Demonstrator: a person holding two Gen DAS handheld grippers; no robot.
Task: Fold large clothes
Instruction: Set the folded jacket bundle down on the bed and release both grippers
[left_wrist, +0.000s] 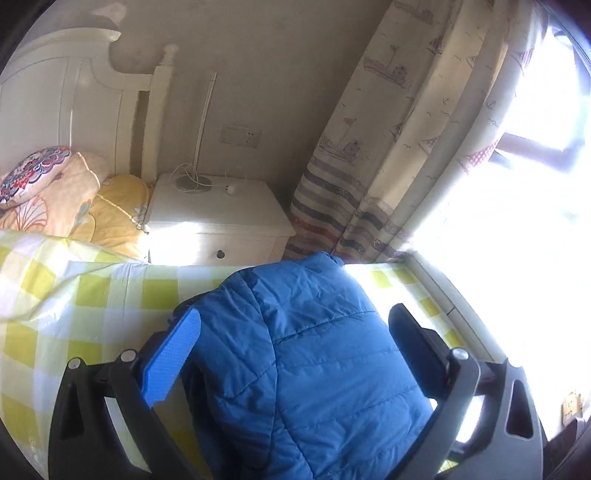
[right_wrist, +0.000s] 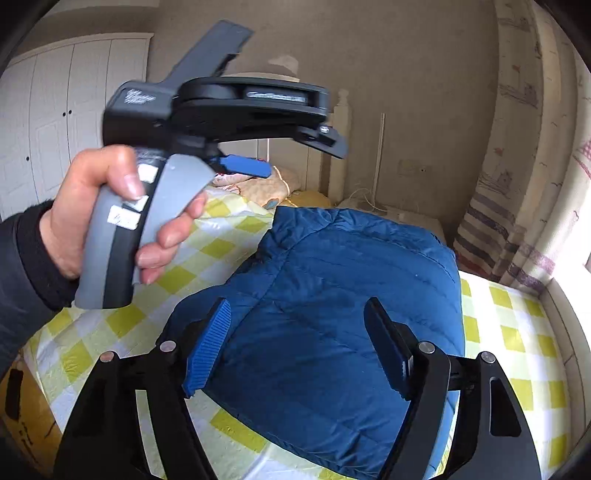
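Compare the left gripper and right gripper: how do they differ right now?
The left gripper has its jaws spread wider than the right gripper. The left gripper is lifted above the bed, a hand on its grey handle; the right gripper sits low over the blue jacket. Both are open, holding nothing.

Quilted matt blue jacket; checked cotton sheet.

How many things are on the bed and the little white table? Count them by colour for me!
Blue: 1, the jacket
Yellow or orange: 2, the quilt and the checked sheet
Many-coloured: 1, the pillow
White: 2, the lamp and a small round thing on the bedside table
Total: 6
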